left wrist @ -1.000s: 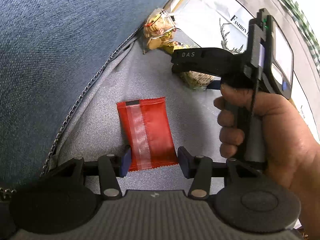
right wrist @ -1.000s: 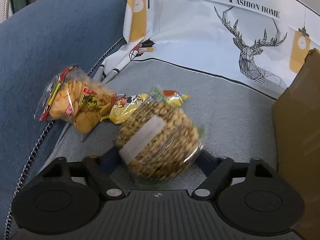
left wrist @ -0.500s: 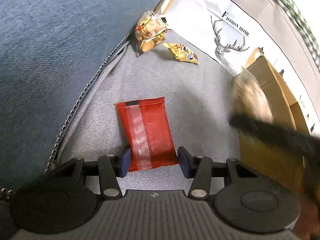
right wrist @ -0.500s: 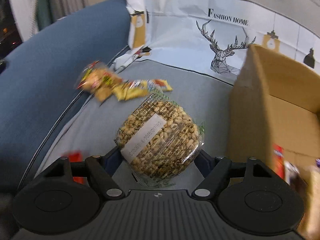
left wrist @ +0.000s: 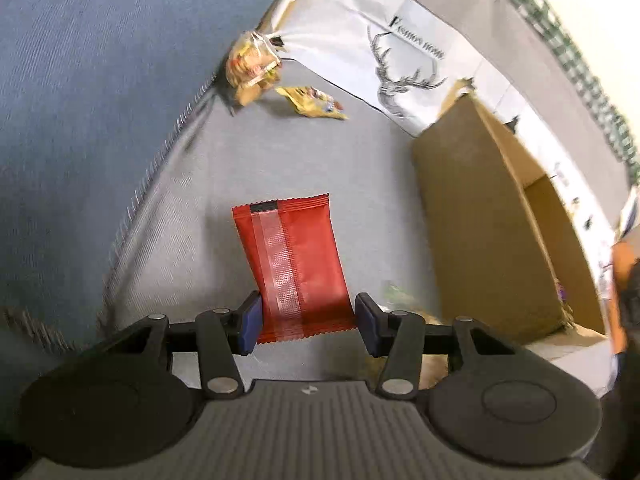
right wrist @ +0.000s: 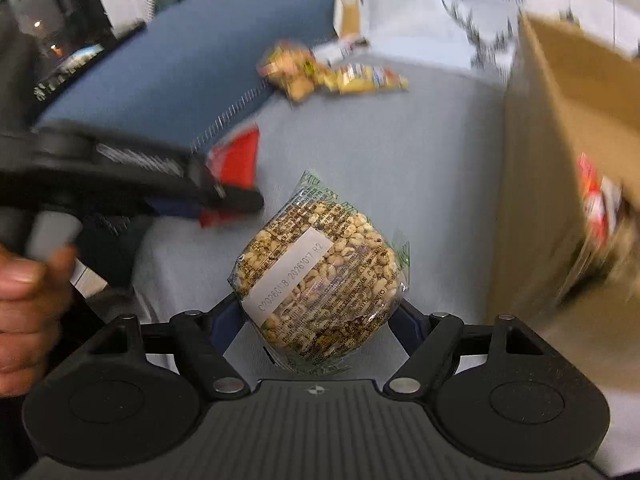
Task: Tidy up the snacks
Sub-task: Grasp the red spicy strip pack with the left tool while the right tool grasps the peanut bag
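My left gripper (left wrist: pixel 308 322) is shut on the lower end of a flat red snack packet (left wrist: pixel 296 264) and holds it above the grey seat cushion (left wrist: pixel 280 160). The right wrist view shows that gripper (right wrist: pixel 224 200) from the side, blurred, with the red packet (right wrist: pixel 238 160) sticking out of it. My right gripper (right wrist: pixel 316 320) is shut on a round puffed-grain cake in clear wrap (right wrist: pixel 320 284), held up beside the open cardboard box (right wrist: pixel 532 160). In the left wrist view the box (left wrist: pixel 480 220) stands to the right.
A clear bag of cookies (left wrist: pixel 250 68) and a yellow packet (left wrist: pixel 312 102) lie at the far end of the cushion, against the blue sofa back (left wrist: pixel 100 80). A white deer-print cloth (left wrist: pixel 400 60) hangs behind. Several packets (right wrist: pixel 596 204) lie inside the box.
My right gripper carried the grain cake back from the far snacks to beside the box, leaving the left wrist view. My left gripper shifted a little with the red packet.
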Demonstrator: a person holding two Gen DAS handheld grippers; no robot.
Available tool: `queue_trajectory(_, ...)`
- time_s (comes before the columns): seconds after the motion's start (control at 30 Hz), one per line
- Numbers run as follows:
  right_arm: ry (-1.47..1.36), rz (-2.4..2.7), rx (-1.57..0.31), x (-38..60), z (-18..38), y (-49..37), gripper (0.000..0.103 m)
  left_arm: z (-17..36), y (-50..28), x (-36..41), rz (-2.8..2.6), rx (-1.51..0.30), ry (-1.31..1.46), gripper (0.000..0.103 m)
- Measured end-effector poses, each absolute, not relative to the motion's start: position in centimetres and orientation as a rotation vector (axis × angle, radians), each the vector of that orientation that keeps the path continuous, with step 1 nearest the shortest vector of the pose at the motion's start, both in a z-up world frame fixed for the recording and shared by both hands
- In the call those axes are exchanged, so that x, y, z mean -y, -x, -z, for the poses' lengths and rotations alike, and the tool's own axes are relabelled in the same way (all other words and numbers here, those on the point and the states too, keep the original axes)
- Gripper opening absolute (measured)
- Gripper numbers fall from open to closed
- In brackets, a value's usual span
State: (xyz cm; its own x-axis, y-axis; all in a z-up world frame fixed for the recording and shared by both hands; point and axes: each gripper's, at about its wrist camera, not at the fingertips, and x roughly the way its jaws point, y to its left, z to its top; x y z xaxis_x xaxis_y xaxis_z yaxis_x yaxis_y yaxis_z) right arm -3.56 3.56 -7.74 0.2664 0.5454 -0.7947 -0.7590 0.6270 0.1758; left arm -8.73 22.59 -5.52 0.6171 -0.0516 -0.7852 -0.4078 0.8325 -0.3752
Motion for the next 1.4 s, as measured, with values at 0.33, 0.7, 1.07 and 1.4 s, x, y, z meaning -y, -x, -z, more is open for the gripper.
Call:
queue_trajectory(0.33,0.331,-0.875,-0.969,-4.7,9.7,3.4,0.079,6.5,8.1,-21.3,-0.282,-0.933,0.518,0.054)
queue_trajectory(0.7,0.284,-0.881,-0.982,-4.5,9.4,3.0,0.083,7.0,8.0,-21.5,-0.295,-0.956,0.520,0.054)
queue_trajectory(1.07,0.305,-0.889,-0.960,-4.5,9.4,3.1,0.080,6.9,8.0,-21.6,-0.298,-0.957,0.524,0.054)
queue_trajectory(1.4,0.292,-0.894,-0.925,-4.0,8.9,3.5,0.078,6.8,8.2,-21.5,-0.297,-0.944,0.527,0.054)
